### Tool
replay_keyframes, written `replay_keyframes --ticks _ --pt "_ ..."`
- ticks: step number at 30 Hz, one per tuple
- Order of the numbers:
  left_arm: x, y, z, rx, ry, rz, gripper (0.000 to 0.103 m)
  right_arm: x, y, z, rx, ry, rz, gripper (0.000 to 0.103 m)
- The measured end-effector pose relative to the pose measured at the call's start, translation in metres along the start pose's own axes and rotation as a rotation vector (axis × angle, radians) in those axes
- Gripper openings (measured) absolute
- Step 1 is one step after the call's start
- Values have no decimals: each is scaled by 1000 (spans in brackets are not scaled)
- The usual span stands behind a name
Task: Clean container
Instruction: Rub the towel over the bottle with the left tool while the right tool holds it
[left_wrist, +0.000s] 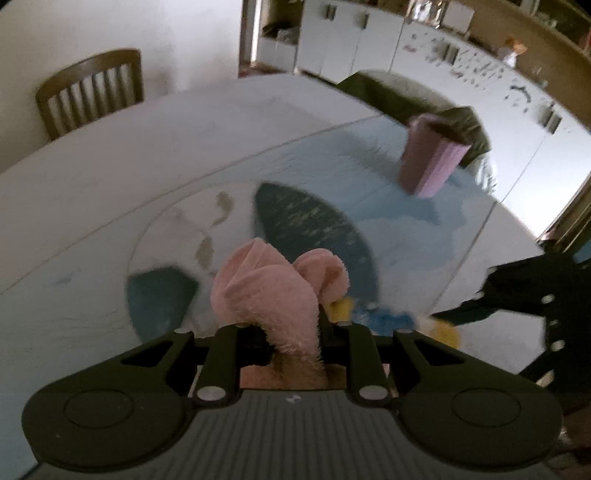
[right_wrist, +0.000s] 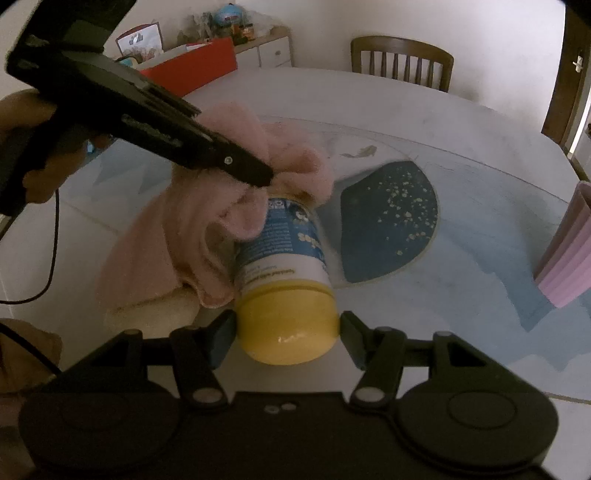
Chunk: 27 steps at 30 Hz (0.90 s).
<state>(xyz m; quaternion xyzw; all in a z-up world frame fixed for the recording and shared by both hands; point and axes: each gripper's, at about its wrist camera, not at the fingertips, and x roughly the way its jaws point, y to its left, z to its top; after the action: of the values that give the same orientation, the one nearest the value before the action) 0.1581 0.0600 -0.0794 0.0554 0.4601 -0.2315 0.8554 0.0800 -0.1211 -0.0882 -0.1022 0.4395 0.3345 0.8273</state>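
Observation:
A container (right_wrist: 284, 251) with a blue-and-white label and a yellow lid (right_wrist: 288, 325) lies tilted over the table, lid towards the right wrist camera. My right gripper (right_wrist: 287, 328) is shut on the lid, one pad on each side. My left gripper (left_wrist: 291, 325) is shut on a fluffy pink cloth (left_wrist: 273, 291). In the right wrist view the left gripper (right_wrist: 258, 173) comes in from the upper left and presses the pink cloth (right_wrist: 177, 236) against the container's far end and left side. In the left wrist view the cloth hides most of the container (left_wrist: 388, 317).
A ribbed pink cup (right_wrist: 569, 251) stands on the table at the right, also visible as the cup (left_wrist: 432, 155) in the left wrist view. The round table carries a blue patterned mat (right_wrist: 388, 218). A wooden chair (right_wrist: 402, 62) stands at the far side. A black cable (right_wrist: 51, 243) hangs at the left.

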Motion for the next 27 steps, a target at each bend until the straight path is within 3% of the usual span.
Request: replay_keyframes --ticks 6,10,14,22,27 --pt "23 1 -23 38 91 9 19 0 -6 -1 42 0 22 61" --pt "4 6 -22 -3 53 -12 20 0 -15 0 93 2 49 61" --pt "-31 -1 -18 26 -6 -58 20 1 -24 0 125 4 86 61" --pt "-63 -55 -14 221 -88 -251 20 7 -42 3 154 23 163 61" --pt "-39 -82 -15 304 -33 -259 20 7 -40 5 100 37 172 61"
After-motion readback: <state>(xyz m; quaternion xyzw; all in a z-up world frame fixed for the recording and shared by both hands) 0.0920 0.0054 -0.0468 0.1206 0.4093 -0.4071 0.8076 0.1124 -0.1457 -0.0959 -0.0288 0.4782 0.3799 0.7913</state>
